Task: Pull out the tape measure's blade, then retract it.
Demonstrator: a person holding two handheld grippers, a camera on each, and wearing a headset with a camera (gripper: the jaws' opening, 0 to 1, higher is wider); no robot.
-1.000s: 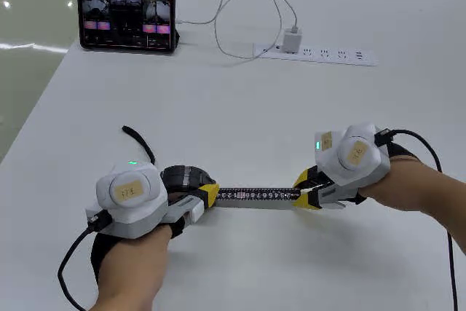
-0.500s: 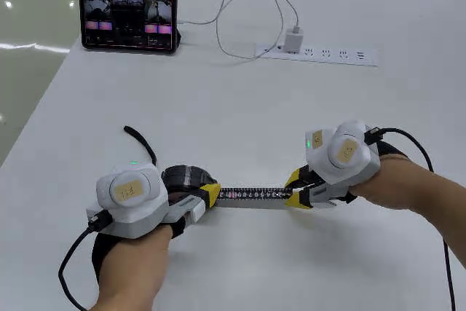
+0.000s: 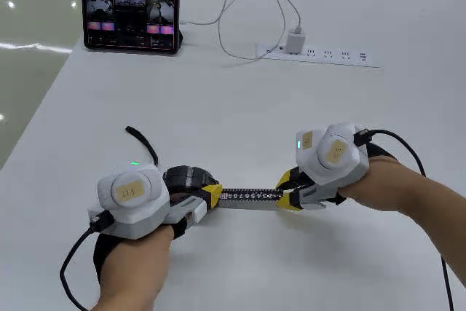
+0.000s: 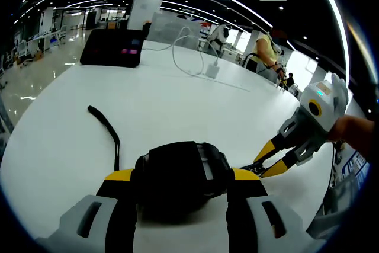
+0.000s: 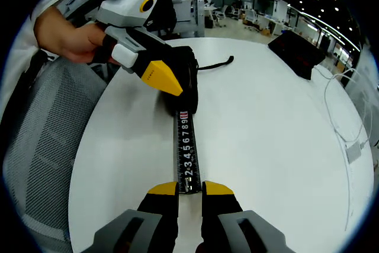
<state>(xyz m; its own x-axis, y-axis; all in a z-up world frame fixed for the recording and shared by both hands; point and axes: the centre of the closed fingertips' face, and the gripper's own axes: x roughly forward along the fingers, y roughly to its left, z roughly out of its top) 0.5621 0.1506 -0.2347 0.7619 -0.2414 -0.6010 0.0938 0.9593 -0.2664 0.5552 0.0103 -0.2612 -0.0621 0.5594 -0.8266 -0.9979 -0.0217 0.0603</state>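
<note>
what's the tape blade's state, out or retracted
Out: the blade runs from the case, held in the left gripper, to the right gripper, numbers showing.

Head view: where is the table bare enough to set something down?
Bare: the wide middle of the table, between the tablet and power strip at the far side and the tape measure nearer; also the near strip below the blade. Crowded: the line from left gripper to right gripper.

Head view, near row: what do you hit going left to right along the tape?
Left gripper, tongs clamped around the black round tape measure case → black numbered blade → right gripper, yellow-tipped tongs pinching the blade's end.
</note>
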